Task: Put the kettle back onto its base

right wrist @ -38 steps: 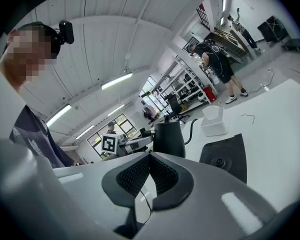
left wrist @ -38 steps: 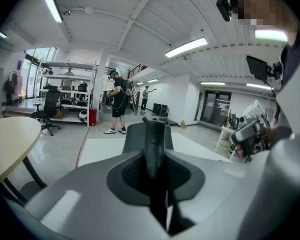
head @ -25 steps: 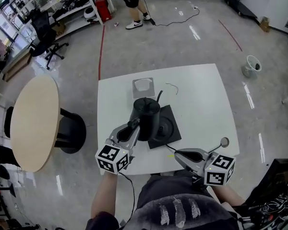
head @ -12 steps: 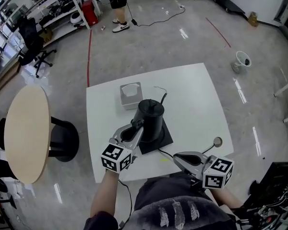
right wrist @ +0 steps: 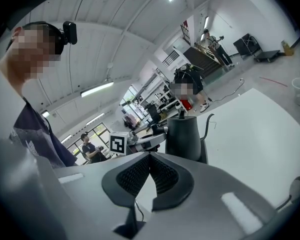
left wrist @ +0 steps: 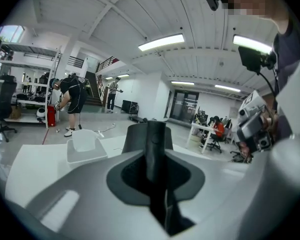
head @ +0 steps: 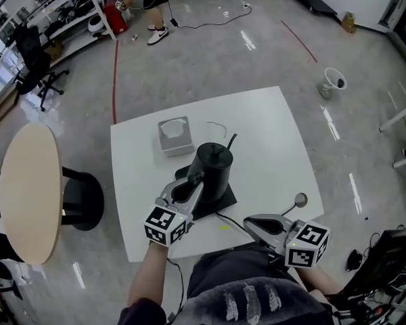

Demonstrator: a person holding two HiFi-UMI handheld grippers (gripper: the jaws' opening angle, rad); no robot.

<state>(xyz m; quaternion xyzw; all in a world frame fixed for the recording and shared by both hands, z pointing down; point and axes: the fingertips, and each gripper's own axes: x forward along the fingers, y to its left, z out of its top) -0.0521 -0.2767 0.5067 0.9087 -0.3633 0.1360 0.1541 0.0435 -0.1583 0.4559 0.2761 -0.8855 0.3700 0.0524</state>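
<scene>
Over base (head: 224, 199), kettle (head: 213, 168) now centred, left gripper (head: 191, 183) fingers grasping handle (left wrist: 155, 149); right gripper (head: 252, 223) clenched.

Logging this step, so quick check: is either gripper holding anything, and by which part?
The left gripper holds the black gooseneck kettle by its handle; the right gripper holds nothing.

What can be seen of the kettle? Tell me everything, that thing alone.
The kettle is matte black, apparently metal, with a tapered body, a knobbed lid and a thin gooseneck spout pointing away from the person. It stands upright over its black square base on the white table; whether it is fully seated cannot be told. The left gripper is clamped on its handle.
</scene>
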